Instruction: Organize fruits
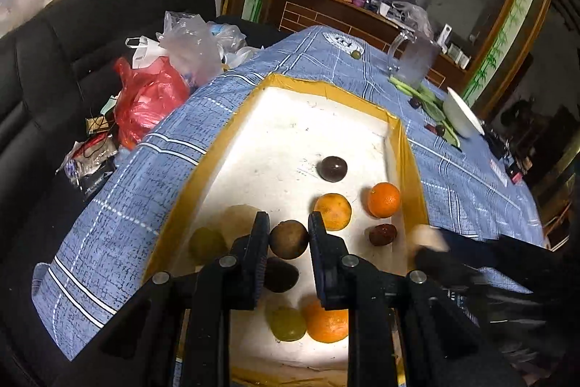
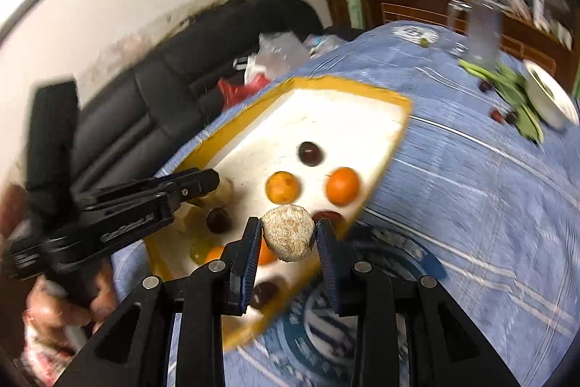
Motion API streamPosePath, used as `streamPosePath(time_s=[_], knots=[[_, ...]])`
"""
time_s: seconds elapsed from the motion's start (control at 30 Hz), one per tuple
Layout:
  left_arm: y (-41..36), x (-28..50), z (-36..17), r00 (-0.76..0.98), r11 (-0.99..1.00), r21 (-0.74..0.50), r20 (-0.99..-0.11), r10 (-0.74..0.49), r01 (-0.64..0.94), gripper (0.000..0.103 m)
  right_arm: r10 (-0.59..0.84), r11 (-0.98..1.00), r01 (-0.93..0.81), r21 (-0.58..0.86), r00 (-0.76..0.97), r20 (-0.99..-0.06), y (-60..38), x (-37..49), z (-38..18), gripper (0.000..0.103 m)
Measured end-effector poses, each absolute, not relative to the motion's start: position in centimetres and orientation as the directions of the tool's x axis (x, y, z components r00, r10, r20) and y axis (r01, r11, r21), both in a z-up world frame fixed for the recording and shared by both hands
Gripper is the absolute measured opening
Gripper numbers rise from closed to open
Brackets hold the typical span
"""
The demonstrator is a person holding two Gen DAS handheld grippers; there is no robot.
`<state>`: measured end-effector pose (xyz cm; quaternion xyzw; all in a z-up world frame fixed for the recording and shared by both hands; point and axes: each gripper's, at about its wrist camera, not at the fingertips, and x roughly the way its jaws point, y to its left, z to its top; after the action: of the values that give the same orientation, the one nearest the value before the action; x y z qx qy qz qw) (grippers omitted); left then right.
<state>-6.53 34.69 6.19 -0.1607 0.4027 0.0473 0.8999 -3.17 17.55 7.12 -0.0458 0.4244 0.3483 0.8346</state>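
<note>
A white tray with a yellow rim [image 1: 253,104] lies on the blue checked tablecloth and holds several fruits: oranges [image 1: 383,199], dark round fruits [image 1: 332,168] and green ones [image 1: 288,322]. My left gripper [image 1: 288,238] hovers over the tray's near end, its jaws standing on either side of a brown round fruit [image 1: 289,239]. My right gripper [image 2: 289,236] is shut on a pale speckled round fruit [image 2: 288,233], held above the tray's [image 2: 348,86] near right edge. The left gripper also shows in the right wrist view [image 2: 203,184].
Plastic bags [image 1: 156,89] lie on a black sofa to the left. On the table beyond the tray stand a glass jug [image 1: 415,60], green vegetables [image 1: 427,100], a white bowl [image 1: 462,113] and small dark fruits [image 1: 415,103].
</note>
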Motion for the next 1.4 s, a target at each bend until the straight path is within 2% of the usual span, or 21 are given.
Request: streamPosePath(time_s=[0.03, 0.1, 0.2, 0.3, 0.4, 0.47, 0.57, 0.67, 0.73, 0.77, 0.8, 0.93, 1.03, 1.2, 1.33, 1.4], knots=[[34.8, -6.9, 6.2, 0.675, 0.942, -0.259, -0.736, -0.05, -0.212, 0.029, 0.52, 0.754, -0.63, 0.184, 0.403, -0.753, 18.9, -3.1, 6.6, 0.035], [35.2, -7.4, 6.5, 0.691, 0.935, -0.284, -0.72, -0.06, -0.215, 0.058, 0.497, 0.755, -0.637, 0.154, 0.404, -0.768, 20.3, -2.9, 5.9, 0.035], [35.6, -8.4, 7.0, 0.718, 0.926, -0.303, -0.694, -0.052, -0.226, 0.067, 0.482, 0.762, -0.632, 0.142, 0.408, -0.775, 21.4, -2.5, 5.2, 0.036], [35.8, -9.4, 7.3, 0.727, 0.919, -0.314, -0.686, -0.045, -0.239, 0.075, 0.48, 0.772, -0.62, 0.144, 0.418, -0.772, 21.6, -2.4, 5.1, 0.048], [35.5, -10.5, 7.5, 0.734, 0.918, -0.302, -0.679, -0.019, -0.256, 0.081, 0.484, 0.781, -0.607, 0.144, 0.444, -0.754, 21.2, -2.8, 5.8, 0.05], [35.1, -11.1, 7.7, 0.736, 0.92, -0.281, -0.677, 0.01, -0.272, 0.081, 0.483, 0.787, -0.601, 0.136, 0.465, -0.742, 20.5, -3.5, 6.4, 0.05], [34.0, -12.0, 8.1, 0.743, 0.925, -0.256, -0.668, 0.041, -0.281, 0.082, 0.483, 0.801, -0.582, 0.137, 0.495, -0.723, 18.6, -4.8, 7.2, 0.056], [32.3, -13.2, 8.7, 0.751, 0.93, -0.186, -0.648, 0.126, -0.317, 0.082, 0.457, 0.828, -0.547, 0.121, 0.536, -0.71, 15.8, -6.6, 7.4, 0.059], [30.6, -14.0, 9.3, 0.757, 0.926, -0.113, -0.615, 0.219, -0.359, 0.086, 0.434, 0.846, -0.522, 0.106, 0.561, -0.705, 14.1, -7.6, 7.4, 0.061], [29.9, -14.5, 9.5, 0.761, 0.92, -0.08, -0.593, 0.265, -0.383, 0.091, 0.427, 0.854, -0.511, 0.104, 0.57, -0.702, 13.3, -8.2, 7.4, 0.061], [29.0, -15.1, 9.9, 0.765, 0.909, -0.039, -0.556, 0.325, -0.414, 0.096, 0.416, 0.865, -0.49, 0.106, 0.584, -0.697, 12.1, -8.9, 7.3, 0.063], [25.5, -16.8, 10.9, 0.77, 0.863, 0.074, -0.418, 0.482, -0.5, 0.103, 0.402, 0.891, -0.433, 0.139, 0.607, -0.685, 8.8, -10.6, 6.7, 0.065], [23.4, -17.4, 11.5, 0.775, 0.85, 0.131, -0.358, 0.521, -0.511, 0.103, 0.388, 0.903, -0.405, 0.144, 0.621, -0.681, 7.1, -11.9, 6.1, 0.065], [20.3, -17.5, 11.7, 0.766, 0.838, 0.225, -0.342, 0.545, -0.496, 0.103, 0.38, 0.908, -0.395, 0.141, 0.633, -0.675, 5.6, -13.7, 5.6, 0.065], [19.1, -18.7, 12.3, 0.796, 0.862, 0.173, -0.333, 0.506, -0.476, 0.103, 0.391, 0.906, -0.395, 0.154, 0.638, -0.664, 4.7, -14.5, 5.6, 0.065], [19.0, -20.0, 13.0, 0.825, 0.874, 0.103, -0.292, 0.483, -0.475, 0.103, 0.392, 0.906, -0.396, 0.153, 0.643, -0.658, 4.3, -15.0, 5.7, 0.065]])
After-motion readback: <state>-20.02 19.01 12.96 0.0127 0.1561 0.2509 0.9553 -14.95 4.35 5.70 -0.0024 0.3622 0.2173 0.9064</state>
